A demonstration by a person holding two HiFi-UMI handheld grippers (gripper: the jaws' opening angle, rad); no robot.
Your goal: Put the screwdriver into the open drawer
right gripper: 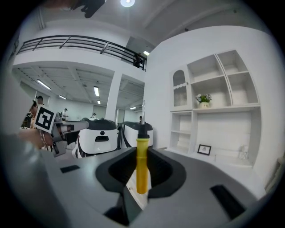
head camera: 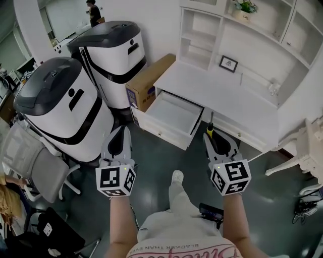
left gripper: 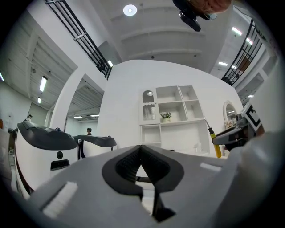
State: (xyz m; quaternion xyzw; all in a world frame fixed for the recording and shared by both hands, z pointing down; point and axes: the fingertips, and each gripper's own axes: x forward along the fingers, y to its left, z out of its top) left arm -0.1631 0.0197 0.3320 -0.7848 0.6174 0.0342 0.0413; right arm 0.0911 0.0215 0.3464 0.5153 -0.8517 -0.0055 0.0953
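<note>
near machine: large, white with dark top | far machine: same kind, just behind it | cardboard box: on the floor between far machine and table | picture frame: upright on the table, at the back | potted plant: high on the shelf unit | grey chair: beside near machine

My head camera looks steeply down over my left gripper and right gripper onto the open drawer just ahead of them. Each gripper camera sits close behind its own jaws and looks roughly level past them. Both catch the white shelves ahead, and each glimpses the other gripper beside it.
</note>
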